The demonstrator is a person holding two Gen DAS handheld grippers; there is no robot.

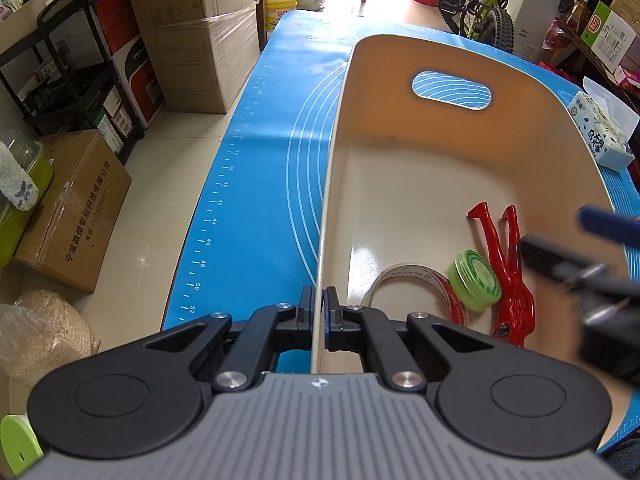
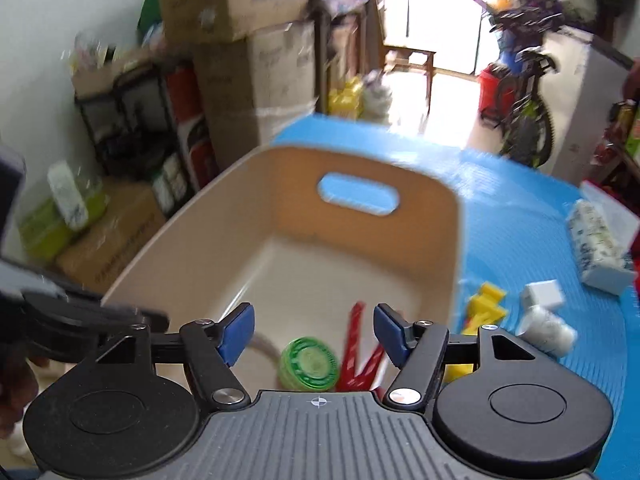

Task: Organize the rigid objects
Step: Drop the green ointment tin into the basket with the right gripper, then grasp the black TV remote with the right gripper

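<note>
the left tongs [image 1: 319,300] are clamped on the bin [image 1: 400,184] wall. the right tongs [image 2: 316,334], apart and empty, are held over the bin; the yellow toy [image 2: 486,306] lies on the desk [image 2: 520,208] to their right, nearer this hand, its long axis slanting away.
</note>
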